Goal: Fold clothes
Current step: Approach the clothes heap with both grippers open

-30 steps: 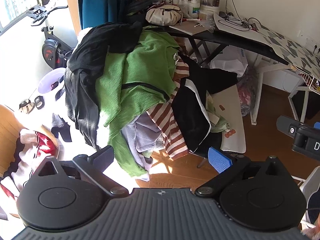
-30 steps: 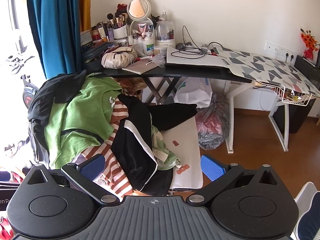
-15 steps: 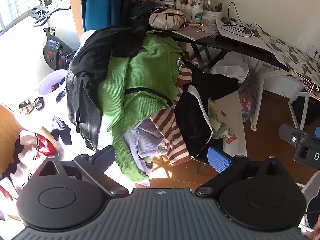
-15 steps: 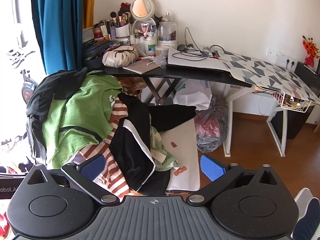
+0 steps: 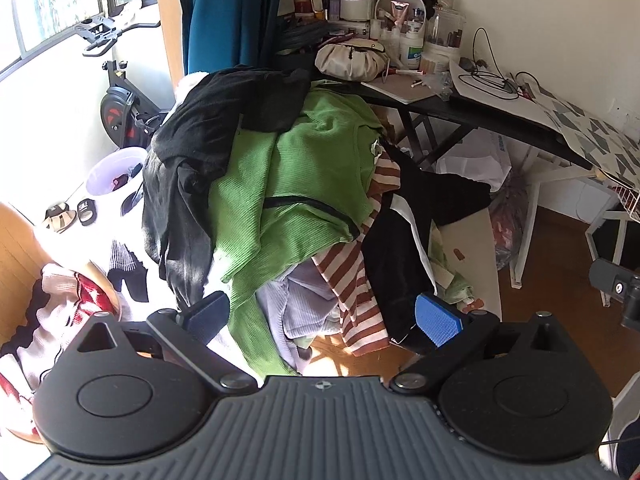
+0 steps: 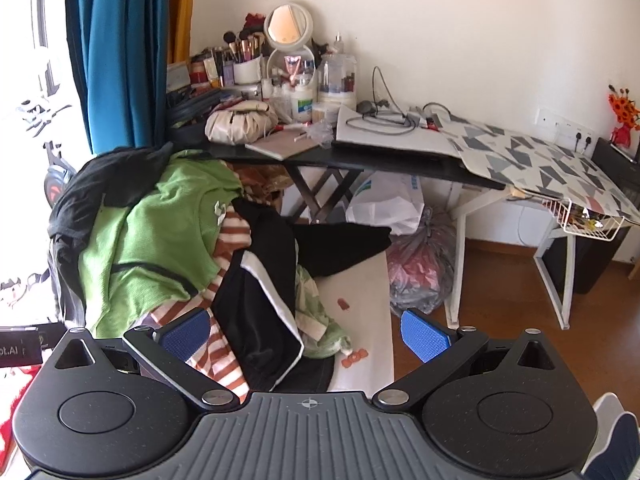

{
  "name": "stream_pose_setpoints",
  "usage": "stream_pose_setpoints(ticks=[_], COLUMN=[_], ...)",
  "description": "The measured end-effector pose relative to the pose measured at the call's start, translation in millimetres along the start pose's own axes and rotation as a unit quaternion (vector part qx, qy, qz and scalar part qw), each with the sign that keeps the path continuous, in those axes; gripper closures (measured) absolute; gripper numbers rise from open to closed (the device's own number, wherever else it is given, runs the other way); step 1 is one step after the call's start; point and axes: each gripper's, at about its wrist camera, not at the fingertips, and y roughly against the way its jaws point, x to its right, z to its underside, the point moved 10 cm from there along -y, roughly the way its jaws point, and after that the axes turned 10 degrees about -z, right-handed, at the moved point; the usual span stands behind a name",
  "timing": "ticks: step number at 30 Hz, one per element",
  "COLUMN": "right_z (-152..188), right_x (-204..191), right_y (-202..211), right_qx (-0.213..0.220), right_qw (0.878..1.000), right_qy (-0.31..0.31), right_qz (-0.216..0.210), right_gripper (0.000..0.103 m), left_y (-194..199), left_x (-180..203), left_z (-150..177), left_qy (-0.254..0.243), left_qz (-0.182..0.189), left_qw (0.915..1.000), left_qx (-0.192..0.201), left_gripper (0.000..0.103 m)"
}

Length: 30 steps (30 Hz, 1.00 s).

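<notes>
sprawling ribbed green knit over striped, crumpled heap

A black folding desk against the cream wall carries a round white vanity mirror, a white cup of makeup brushes and a beige drawstring pouch. A teal curtain hangs beside it. A black exercise bike stands by the window.

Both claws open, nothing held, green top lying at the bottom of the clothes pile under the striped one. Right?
Not quite. Both claws, left and right, are open and empty, but the green top lies over the striped one, high on the pile. The left wrist view shows it.
</notes>
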Motion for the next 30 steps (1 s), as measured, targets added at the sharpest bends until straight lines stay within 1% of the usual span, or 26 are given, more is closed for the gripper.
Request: stream_pose_setpoints(ticks=[1, 3, 5, 6, 8, 9, 10, 13, 15, 19, 21, 24, 26, 30], right_z=[-1.3, -4.0, -6.0, -6.8, -10.2, -10.8, -11.5, -14.6, -16.7, -23.3, -26.4, -33.2, -38.5, -51.5], right_x=[2.0, 6.5, 10.0, 11.7, 16.0, 18.2, 20.0, 22.1, 22.7, 25.3, 28.9, 39.6, 46.4, 58.9], right_y=[0.1, 1.2, 0.2, -1.0, -3.3, -4.6, -6.0, -10.9, -12.9, -19.6, -22.4, -28.1, -32.2, -39.3], right_qx=[0.006, 0.017, 0.018, 0.017, 0.014, 0.013, 0.011, 0.009, 0.010, 0.011, 0.012, 0.014, 0.014, 0.020], right_qw=[1.000, 1.000, 1.000, 1.000, 1.000, 1.000, 1.000, 1.000, 0.999, 0.999, 0.998, 0.998, 0.998, 0.997], right_qy=[0.000, 0.000, 0.000, 0.000, -0.002, -0.002, -0.002, 0.008, 0.019, 0.031, 0.037, 0.038, 0.034, 0.028], right_qz=[0.001, 0.007, 0.004, 0.002, -0.002, -0.002, -0.004, -0.019, -0.032, -0.043, -0.050, -0.050, -0.058, -0.074], right_gripper=[0.001, 0.001, 0.001, 0.001, 0.001, 0.001, 0.001, 0.001, 0.001, 0.001, 0.001, 0.001, 0.001, 0.001], left_y=[-0.3, -1.6, -3.5, -3.7, -6.3, -7.7, -7.8, -3.3, -0.4, 4.3, 4.6, 6.2, 6.1, 5.5], left_x=[-0.1, -2.3, -1.2, -0.3, 1.1, 3.2, 5.5, 9.7, 12.7, 15.1, 19.0, 22.2, 24.1, 20.7], left_z=[0.7, 1.4, 1.7, 1.6, 2.3, 2.6, 2.5, -3.3, -7.5, -18.8, -24.5, -34.1, -41.4, -55.0], left_qy=[-0.001, -0.006, -0.014, -0.015, -0.016, -0.022, -0.026, -0.028, -0.024, 0.009, 0.015, 0.028, 0.038, 0.067], left_qz=[-0.005, -0.038, -0.064, -0.071, -0.088, -0.091, -0.092, -0.108, -0.109, -0.109, -0.103, -0.110, -0.110, -0.140], left_qw=[1.0000, 0.9992, 0.9978, 0.9973, 0.9956, 0.9950, 0.9948, 0.9937, 0.9937, 0.9939, 0.9944, 0.9932, 0.9926, 0.9870], left_qx=[-0.001, -0.003, -0.009, -0.011, -0.028, -0.036, -0.035, -0.010, 0.000, 0.013, 0.015, 0.028, 0.033, 0.042], left_gripper=[0.002, 0.001, 0.001, 0.000, 0.000, 0.000, 0.000, 0.000, 0.000, 0.000, 0.001, 0.001, 0.001, 0.001])
